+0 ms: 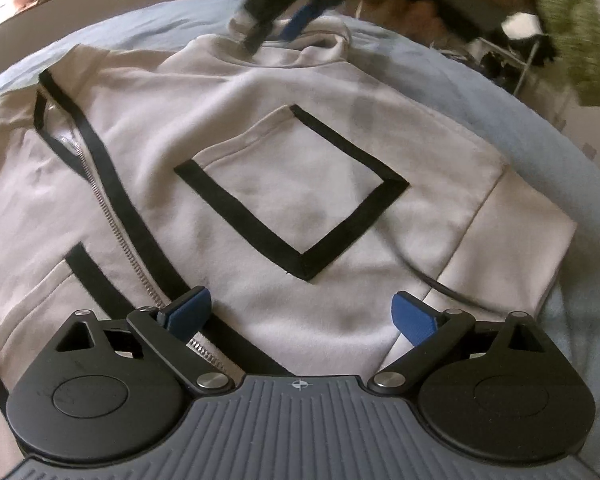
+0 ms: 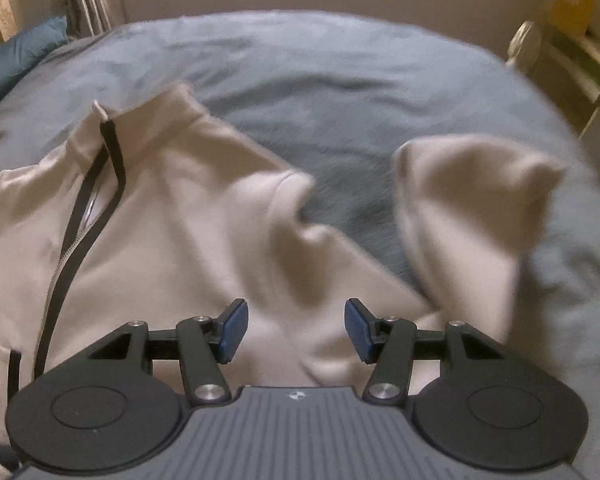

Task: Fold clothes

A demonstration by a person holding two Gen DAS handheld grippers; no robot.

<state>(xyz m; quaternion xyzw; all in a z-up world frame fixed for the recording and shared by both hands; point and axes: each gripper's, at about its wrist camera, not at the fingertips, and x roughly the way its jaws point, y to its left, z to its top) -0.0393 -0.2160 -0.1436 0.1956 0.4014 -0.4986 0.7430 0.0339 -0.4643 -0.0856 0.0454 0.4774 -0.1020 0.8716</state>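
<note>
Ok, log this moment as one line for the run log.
garment: grey zip jacket flat on blue bedspread | left tool: open, empty | right tool: open, empty | sleeve: loose

Blue bed (image 2: pixel 340 80) — pale jacket (image 1: pixel 260 160), seemingly zip-fronted.

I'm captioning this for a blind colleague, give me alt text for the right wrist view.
A pale zip-up jacket lies spread on a blue bedspread, its sleeve blurred at the right. The right gripper hangs over it, blue fingers apart with nothing between them.
</note>
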